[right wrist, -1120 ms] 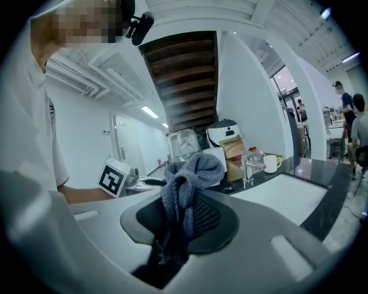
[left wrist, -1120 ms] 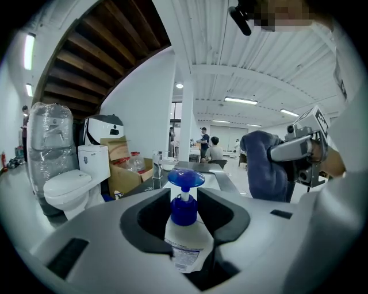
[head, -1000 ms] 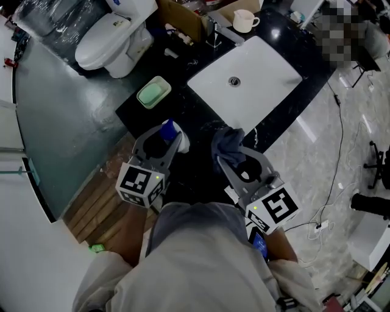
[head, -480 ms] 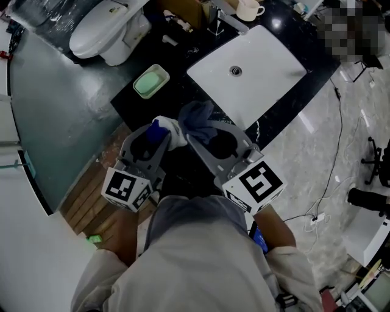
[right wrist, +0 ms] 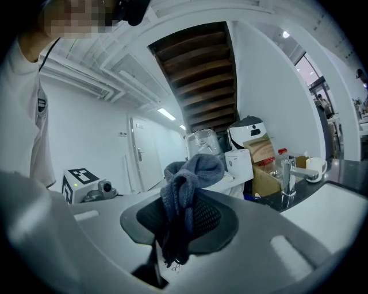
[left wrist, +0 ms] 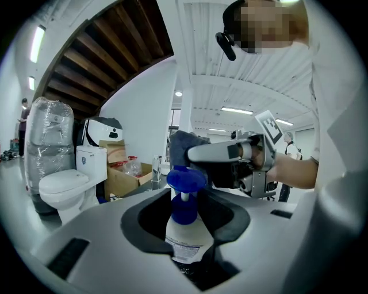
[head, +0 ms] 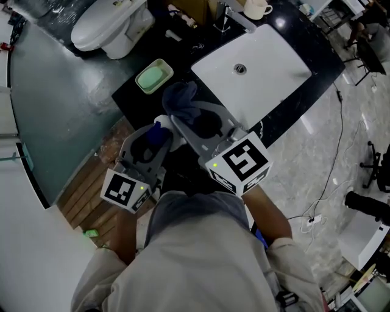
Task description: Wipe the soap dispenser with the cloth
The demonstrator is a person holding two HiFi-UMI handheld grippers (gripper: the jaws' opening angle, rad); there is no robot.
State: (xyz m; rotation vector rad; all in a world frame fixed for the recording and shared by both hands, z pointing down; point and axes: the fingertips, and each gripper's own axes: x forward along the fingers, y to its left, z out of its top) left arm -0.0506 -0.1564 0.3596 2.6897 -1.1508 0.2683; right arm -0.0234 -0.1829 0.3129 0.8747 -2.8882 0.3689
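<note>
A: Quick q: where was the soap dispenser [head: 163, 129]?

B: In the left gripper [head: 159, 134]. Fingers were closed on the white bottle body, w/ the blue pump head [left wrist: 186, 179] standing up above them. From the head view it sat by the near corner of the black tabletop [head: 135, 100], right in front of the person.

A: And the cloth [head: 181, 100]?

B: Dark grey-blue, bunched up. The right gripper [head: 184, 109] had it pinched, fingers clamped tight on the middle of it, so a wad stuck out past the tips and a bit hung down between them.

A: Cloth on the bottle, or apart?

B: Very close. In the left gripper view the wad was just behind and above the pump head, and the right gripper reached in across from the right. Touching vs. a small gap: couldn't tell.

A: The 2 grippers?

B: Side by side, tips angled toward each other, the right one slightly further forward.

A: Anything else around?

B: White sink [head: 277, 73] set into the tabletop, faucet [head: 234, 17] and a white mug [head: 256, 8] at the far end, a green soap dish [head: 153, 76] near the left edge. White toilet [head: 109, 24] on the floor beyond, well apart from the grippers.
</note>
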